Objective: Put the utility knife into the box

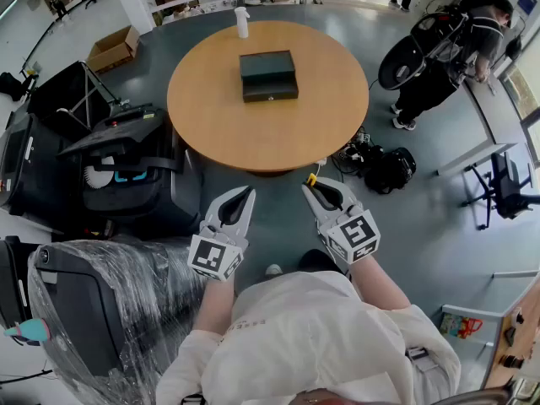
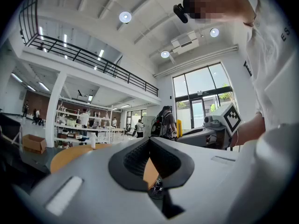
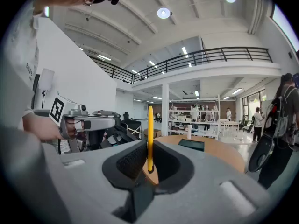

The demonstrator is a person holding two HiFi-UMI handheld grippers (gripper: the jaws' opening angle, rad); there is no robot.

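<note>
The dark flat box (image 1: pixel 268 75) lies closed on the far half of the round wooden table (image 1: pixel 270 129); it also shows in the right gripper view, the box (image 3: pixel 191 144) well ahead of the jaws. The yellow utility knife (image 3: pixel 150 136) stands upright between the pads of my right gripper (image 3: pixel 148 148), which is shut on it. From the head view only its yellow tip (image 1: pixel 311 178) pokes out of the right gripper (image 1: pixel 309 186), just short of the table's near edge. My left gripper (image 1: pixel 246 192) (image 2: pixel 150 146) hangs beside it, shut with nothing in it.
A white spray bottle (image 1: pixel 242 22) stands at the table's far edge. Black cases and equipment (image 1: pixel 126 167) crowd the left, with a plastic-wrapped chair (image 1: pixel 93 310) close by. Cables and a bag (image 1: pixel 384 165) lie on the floor at right, near a person with a backpack (image 1: pixel 447 49).
</note>
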